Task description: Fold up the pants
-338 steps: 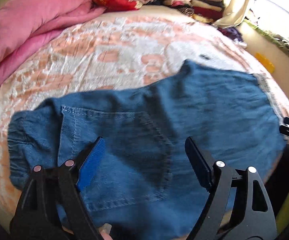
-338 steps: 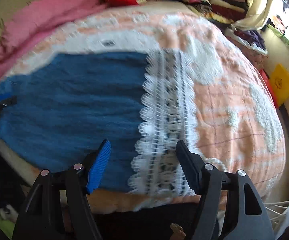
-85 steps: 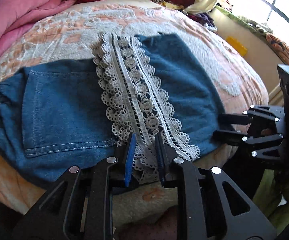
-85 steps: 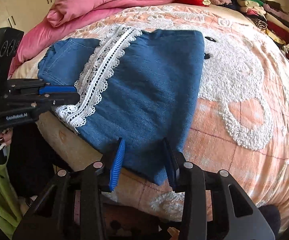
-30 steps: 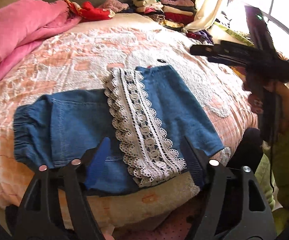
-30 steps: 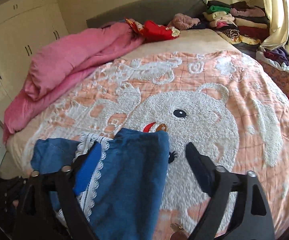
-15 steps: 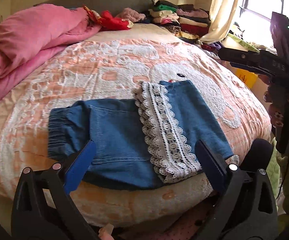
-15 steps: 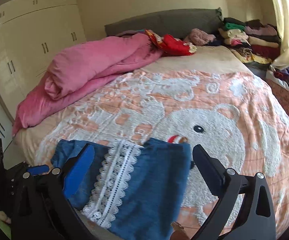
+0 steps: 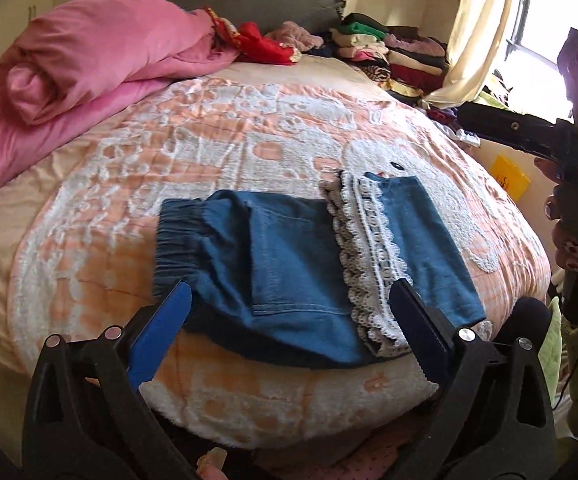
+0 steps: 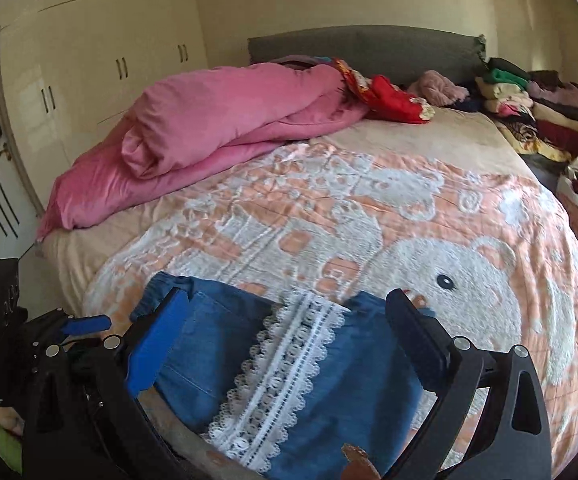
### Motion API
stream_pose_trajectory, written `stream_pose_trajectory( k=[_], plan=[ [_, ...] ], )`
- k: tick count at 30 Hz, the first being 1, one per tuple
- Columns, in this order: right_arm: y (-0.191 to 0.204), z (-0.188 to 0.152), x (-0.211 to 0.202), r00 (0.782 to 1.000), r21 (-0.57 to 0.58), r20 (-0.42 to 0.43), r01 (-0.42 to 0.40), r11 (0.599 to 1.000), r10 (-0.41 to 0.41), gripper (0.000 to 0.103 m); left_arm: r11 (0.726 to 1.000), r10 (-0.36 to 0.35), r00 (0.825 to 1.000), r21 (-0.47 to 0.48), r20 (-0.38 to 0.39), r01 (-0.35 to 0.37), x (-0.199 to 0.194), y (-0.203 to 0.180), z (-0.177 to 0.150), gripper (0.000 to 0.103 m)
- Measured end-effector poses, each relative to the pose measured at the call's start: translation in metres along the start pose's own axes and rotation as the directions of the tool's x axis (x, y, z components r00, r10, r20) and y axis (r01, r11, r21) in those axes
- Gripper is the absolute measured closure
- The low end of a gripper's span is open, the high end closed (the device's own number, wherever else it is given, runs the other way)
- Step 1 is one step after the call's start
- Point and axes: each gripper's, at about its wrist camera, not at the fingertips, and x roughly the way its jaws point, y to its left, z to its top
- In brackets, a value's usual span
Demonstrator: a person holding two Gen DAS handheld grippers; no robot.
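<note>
The blue denim pants lie folded at the near edge of the bed, with a white lace hem crossing them and the elastic waistband at the left. My left gripper hovers short of them, open wide and empty. In the right wrist view the pants and lace hem sit below my right gripper, also open wide and holding nothing. The left gripper's blue pad shows at that view's left edge. A hand holds the right gripper's black body above the bed's right side.
The bed has a peach and white bear cover. A pink duvet is bunched at the back left, with a red garment and stacked folded clothes by the grey headboard. A wardrobe stands left; a yellow item lies right.
Both grippers have drawn back and risen from the pants, which now look smaller and farther. Both pairs of jaws have spread wider. The pants lie still, folded.
</note>
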Motion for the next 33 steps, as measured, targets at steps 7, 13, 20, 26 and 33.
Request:
stream_pose_trajectory(
  k=[7, 13, 20, 26, 33],
  plan=[
    [0.026, 0.008, 0.021, 0.998, -0.046, -0.04, -0.05, 0.998, 0.049, 0.005, 0.998, 0.011, 1.0, -0.057, -0.014, -0.011, 0.002, 0.026, -0.009, 0.01],
    [0.047, 0.012, 0.045, 0.993, -0.081, -0.088, -0.083, 0.993, 0.076, 0.005, 0.994, 0.022, 0.999, -0.109, -0.036, -0.026, 0.005, 0.047, -0.017, 0.01],
    [0.065, 0.006, 0.071, 0.984, -0.115, -0.152, -0.113, 0.987, 0.095, 0.005, 0.985, 0.022, 0.998, -0.169, -0.062, -0.032, 0.011, 0.066, -0.025, 0.01],
    [0.073, -0.005, 0.087, 0.971, -0.141, -0.215, -0.138, 0.98, 0.106, 0.005, 0.983, -0.005, 0.996, -0.184, -0.09, -0.012, 0.019, 0.069, -0.03, 0.01],
    [0.081, -0.008, 0.111, 0.955, -0.188, -0.274, -0.168, 0.968, 0.113, 0.005, 0.968, -0.116, 0.985, -0.238, -0.128, 0.083, 0.035, 0.065, -0.04, 0.01]
  ],
)
